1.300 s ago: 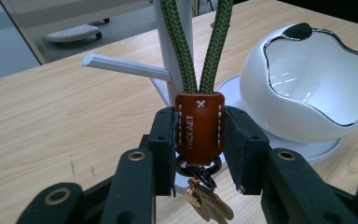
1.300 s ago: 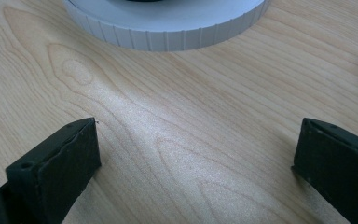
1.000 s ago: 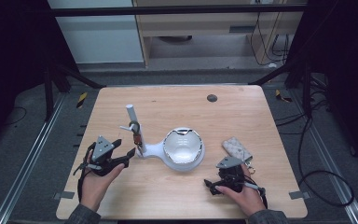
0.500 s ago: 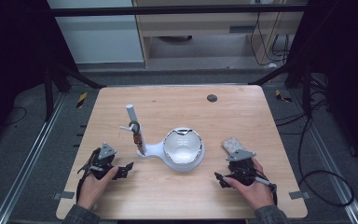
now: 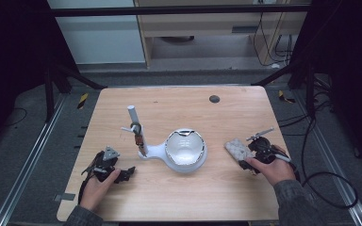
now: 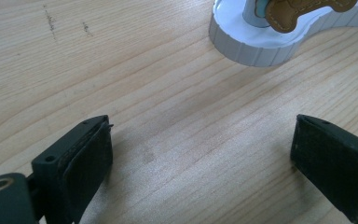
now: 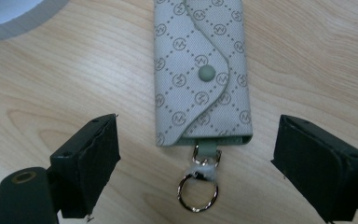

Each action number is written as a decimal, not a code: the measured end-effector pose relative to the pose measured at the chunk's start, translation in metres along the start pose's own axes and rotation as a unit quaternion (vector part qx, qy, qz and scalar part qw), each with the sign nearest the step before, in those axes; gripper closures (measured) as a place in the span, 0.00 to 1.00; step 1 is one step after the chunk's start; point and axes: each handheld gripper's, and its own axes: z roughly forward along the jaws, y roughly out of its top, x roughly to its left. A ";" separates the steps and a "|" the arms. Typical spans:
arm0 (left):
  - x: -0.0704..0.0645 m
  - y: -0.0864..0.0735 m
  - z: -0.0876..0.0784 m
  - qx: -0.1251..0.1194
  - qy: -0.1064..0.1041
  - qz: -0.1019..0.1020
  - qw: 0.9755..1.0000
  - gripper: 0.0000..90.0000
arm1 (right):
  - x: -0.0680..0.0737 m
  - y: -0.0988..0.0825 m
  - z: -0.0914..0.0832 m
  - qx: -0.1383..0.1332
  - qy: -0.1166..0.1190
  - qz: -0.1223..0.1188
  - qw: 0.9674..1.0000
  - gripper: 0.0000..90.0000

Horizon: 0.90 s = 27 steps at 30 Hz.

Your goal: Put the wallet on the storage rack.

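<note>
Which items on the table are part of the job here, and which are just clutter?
In the job:
- patterned key pouch with its key ring, lying between the right gripper's open jaws, untouched
- white stand with post and dish
- brown leather tag on the stand, ahead of the open left gripper

Lying about:
- dark round spot at the table's far edge

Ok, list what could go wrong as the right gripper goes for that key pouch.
1. The key pouch lies flat on the table, and the right gripper, whose jaws have just been closing with nothing pressed between them, may only pinch the small key ring, which could slip.
2. The white stand sits near the pouch; a wide swing might bump it.
</note>
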 end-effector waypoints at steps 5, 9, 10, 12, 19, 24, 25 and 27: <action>-0.001 -0.002 0.001 -0.004 0.002 0.003 1.000 0.04 | -0.004 0.014 0.017 0.040 0.012 -0.002 0.999 0.15; -0.001 -0.002 0.001 -0.007 0.001 0.005 1.000 0.03 | -0.006 0.021 0.030 0.068 0.008 0.003 0.998 0.15; -0.001 -0.002 0.001 -0.006 0.001 0.005 1.000 0.03 | -0.007 0.022 0.033 0.073 0.005 -0.001 0.997 0.15; 0.000 -0.002 0.001 -0.007 0.001 0.005 1.000 0.03 | -0.009 0.023 0.036 0.077 0.010 -0.003 0.997 0.17; -0.001 -0.002 0.002 -0.007 0.000 0.005 1.000 0.02 | -0.010 0.022 0.041 0.090 0.010 -0.005 0.996 0.26; -0.001 -0.002 0.002 -0.007 0.000 0.006 1.000 0.02 | -0.009 0.022 0.042 0.089 0.011 -0.016 0.996 0.30; -0.001 -0.002 0.002 -0.007 0.000 0.006 1.000 0.02 | -0.009 0.022 0.042 0.089 0.010 -0.016 0.996 0.30; -0.001 -0.002 0.002 -0.007 0.000 0.006 1.000 0.02 | -0.009 0.022 0.042 0.090 0.011 -0.021 0.996 0.31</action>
